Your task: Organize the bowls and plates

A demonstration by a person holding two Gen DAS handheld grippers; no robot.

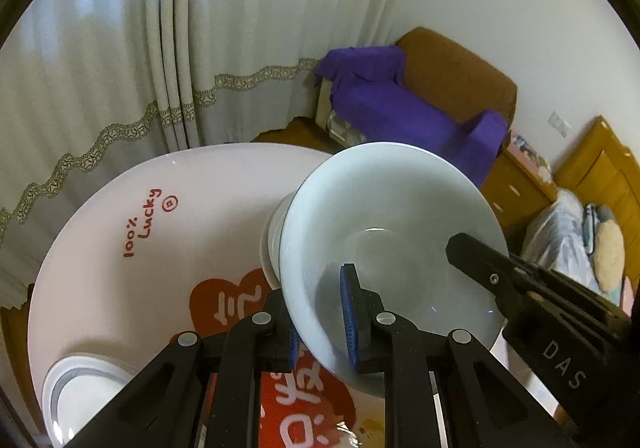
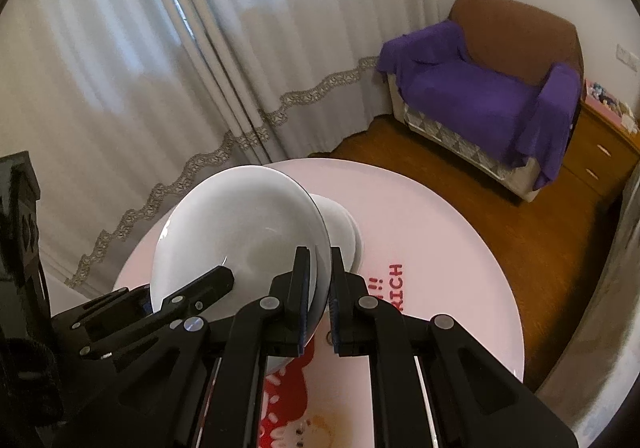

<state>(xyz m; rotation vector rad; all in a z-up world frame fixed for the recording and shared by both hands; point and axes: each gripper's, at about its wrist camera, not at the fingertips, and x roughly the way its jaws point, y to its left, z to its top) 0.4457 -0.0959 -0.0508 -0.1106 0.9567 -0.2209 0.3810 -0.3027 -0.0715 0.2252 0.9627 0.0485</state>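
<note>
A white flared bowl [image 1: 392, 215] hangs tilted above the round pink table [image 1: 120, 215] with red lettering. My left gripper [image 1: 318, 300] is shut on its near left rim, one blue pad inside the bowl and the other outside. A finger of my right gripper [image 1: 480, 260] lies over the opposite rim. In the right wrist view the same bowl [image 2: 240, 224] shows its inside, and its outer wall and foot bulge out to the right. My right gripper [image 2: 319, 260] is shut on that right rim. A finger of the left gripper [image 2: 216, 280] reaches in from the left.
Another white dish [image 1: 80, 388] sits on the table at the lower left. Pale curtains [image 2: 160, 67] hang behind the table. A brown armchair with a purple cloth [image 2: 480, 95] stands on the wooden floor [image 2: 520, 232]. Wooden drawers [image 1: 516, 183] and bedding [image 1: 568, 240] lie to the right.
</note>
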